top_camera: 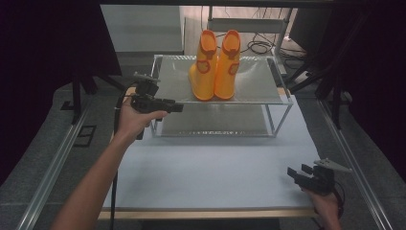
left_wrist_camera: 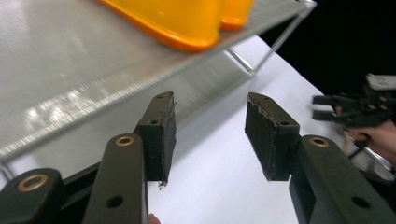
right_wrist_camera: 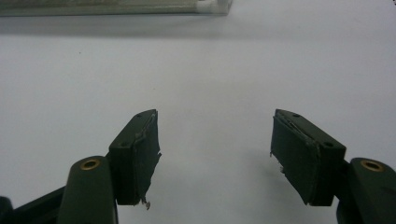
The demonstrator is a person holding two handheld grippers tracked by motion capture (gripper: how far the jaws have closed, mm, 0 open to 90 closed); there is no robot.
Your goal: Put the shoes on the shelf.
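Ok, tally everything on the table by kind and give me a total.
Orange boots: 2
Two-tier metal rack: 1
Hand-held grippers: 2, left gripper and right gripper, both jaws open and holding nothing
Total: 5

In the left gripper view, the two orange boots are cut off by the top edge, so just their soles show. The metal rack runs off the left and top edges, and its shiny top looks blurry. At the far right, the right gripper is small and blurry, and the hand holding it is cut by the right edge. In the right gripper view, just a thin blurry strip of the rack's bottom shows at the top edge.
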